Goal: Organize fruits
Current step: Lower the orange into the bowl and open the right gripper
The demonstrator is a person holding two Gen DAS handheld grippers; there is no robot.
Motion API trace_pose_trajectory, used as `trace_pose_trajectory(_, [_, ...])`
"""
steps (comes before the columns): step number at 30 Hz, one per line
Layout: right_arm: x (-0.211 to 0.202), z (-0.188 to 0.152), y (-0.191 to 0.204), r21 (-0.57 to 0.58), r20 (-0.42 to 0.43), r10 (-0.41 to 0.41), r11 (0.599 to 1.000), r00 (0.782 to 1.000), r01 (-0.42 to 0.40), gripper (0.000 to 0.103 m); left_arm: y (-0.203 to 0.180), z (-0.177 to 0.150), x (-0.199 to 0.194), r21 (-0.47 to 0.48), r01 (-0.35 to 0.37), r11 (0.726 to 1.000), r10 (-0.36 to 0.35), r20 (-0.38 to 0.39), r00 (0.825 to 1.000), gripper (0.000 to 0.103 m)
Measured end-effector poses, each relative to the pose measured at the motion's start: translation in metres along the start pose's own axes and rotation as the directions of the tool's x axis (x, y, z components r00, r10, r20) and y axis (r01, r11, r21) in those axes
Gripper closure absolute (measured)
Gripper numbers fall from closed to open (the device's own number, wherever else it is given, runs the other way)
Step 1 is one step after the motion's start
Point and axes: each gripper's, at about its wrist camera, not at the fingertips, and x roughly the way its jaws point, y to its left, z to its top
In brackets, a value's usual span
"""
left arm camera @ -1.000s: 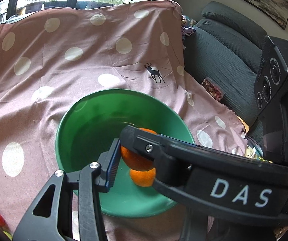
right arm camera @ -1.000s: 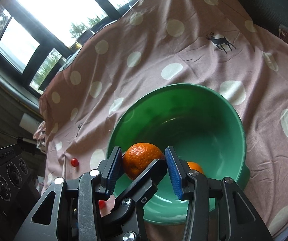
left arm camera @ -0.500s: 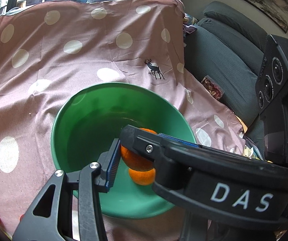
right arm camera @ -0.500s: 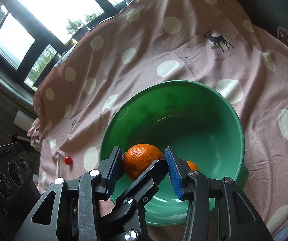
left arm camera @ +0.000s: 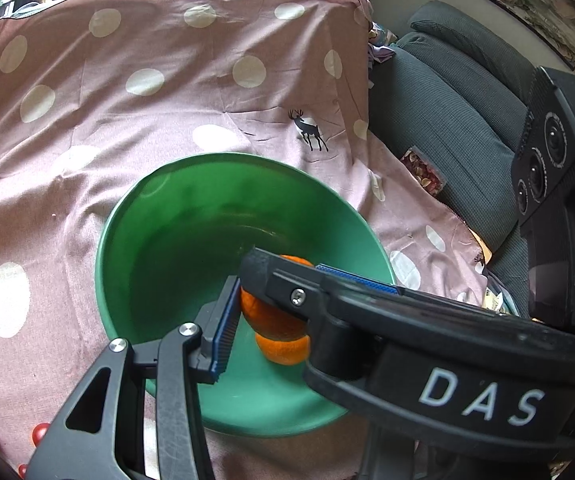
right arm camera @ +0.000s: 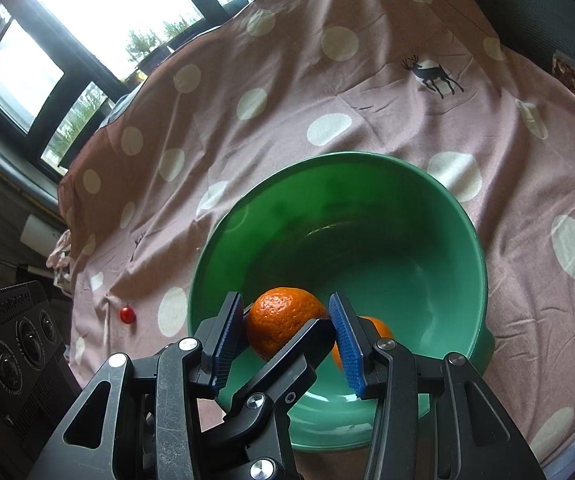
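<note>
A green bowl [left arm camera: 159, 240] [right arm camera: 427, 216] sits on a pink polka-dot cloth. My right gripper [right arm camera: 287, 320] is shut on an orange [right arm camera: 283, 320] and holds it over the bowl's near rim. A second orange [right arm camera: 379, 326] lies in the bowl under it, also in the left wrist view [left arm camera: 283, 350]. In the left wrist view, the right gripper's finger crosses in front, with the held orange [left arm camera: 267, 316] behind it. My left gripper's left finger [left arm camera: 223, 328] shows beside that orange; its right finger is hidden, so its state is unclear.
Small red fruits lie on the cloth at the left [right arm camera: 127, 314] [left arm camera: 41, 434]. A grey sofa [left arm camera: 447, 100] stands to the right of the cloth. Windows are behind the cloth.
Both grippers have shifted slightly, and the bowl sits a little lower and more to the right in the left view. The right gripper still holds the orange over the bowl.
</note>
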Motion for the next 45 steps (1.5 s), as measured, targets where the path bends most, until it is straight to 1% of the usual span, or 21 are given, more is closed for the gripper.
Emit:
trace_pose_trajectory(24, [0.0030,-0.0003,0.0005,-0.002,-0.011,-0.026,1.000,1.000,0.026,0.055,0.0029,-0.0019,0.0072,-0.020,0.016,1.000,-0.017,-0.028,0.999,0.060])
trace_pose_trajectory(40, [0.0065,-0.0019,0.0007,-0.007,-0.014,-0.052,0.999,0.999,0.052,0.055,0.0024,-0.0026,0.0095,-0.032,0.015,0.999,-0.016,-0.035,0.999,0.061])
trace_pose_trajectory(45, [0.0043,-0.0016,0.0021,-0.003,-0.009,-0.066,0.998,0.998,0.066,0.055,0.0017,-0.0028,0.0050,-0.038,-0.007,0.999,0.006,-0.022,1.000,0.060])
